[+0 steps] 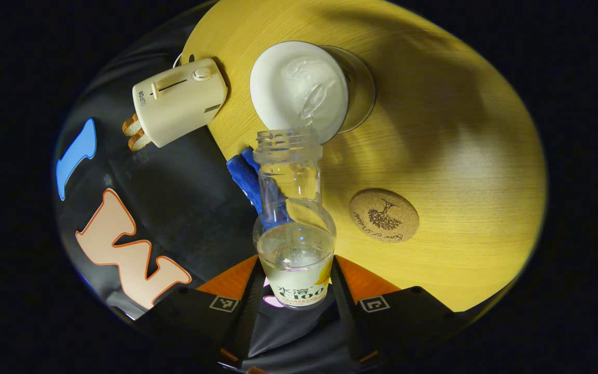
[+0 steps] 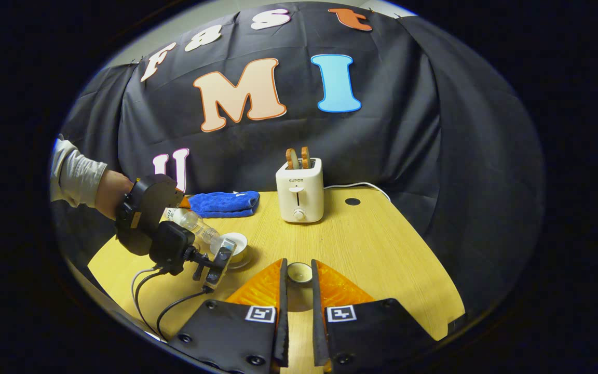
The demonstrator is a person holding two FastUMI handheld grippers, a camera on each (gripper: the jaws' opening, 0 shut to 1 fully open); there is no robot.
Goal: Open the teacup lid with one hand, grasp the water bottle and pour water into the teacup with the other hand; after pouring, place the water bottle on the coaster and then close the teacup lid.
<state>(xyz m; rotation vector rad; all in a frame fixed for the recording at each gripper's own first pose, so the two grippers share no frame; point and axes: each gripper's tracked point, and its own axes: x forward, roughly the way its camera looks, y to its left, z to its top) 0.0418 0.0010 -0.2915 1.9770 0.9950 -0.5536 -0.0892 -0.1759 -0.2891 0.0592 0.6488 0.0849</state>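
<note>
We hold the clear plastic water bottle in the left tongs, which pinch it low on its labelled body, and we tip its open neck over the white ceramic teacup, where a thin stream of water falls into the bowl. The bottle looks light and thin-walled, so we judge it will dent under a hard squeeze and may slip where wet; the firmer labelled waist seems the best place to grip. The round cork coaster lies bare on the yellow wooden counter, to the right of the bottle. In the right gripper view the right tongs are narrowed around the small white teacup lid; we cannot tell whether both fingers press it. It looks smooth and breakable.
</note>
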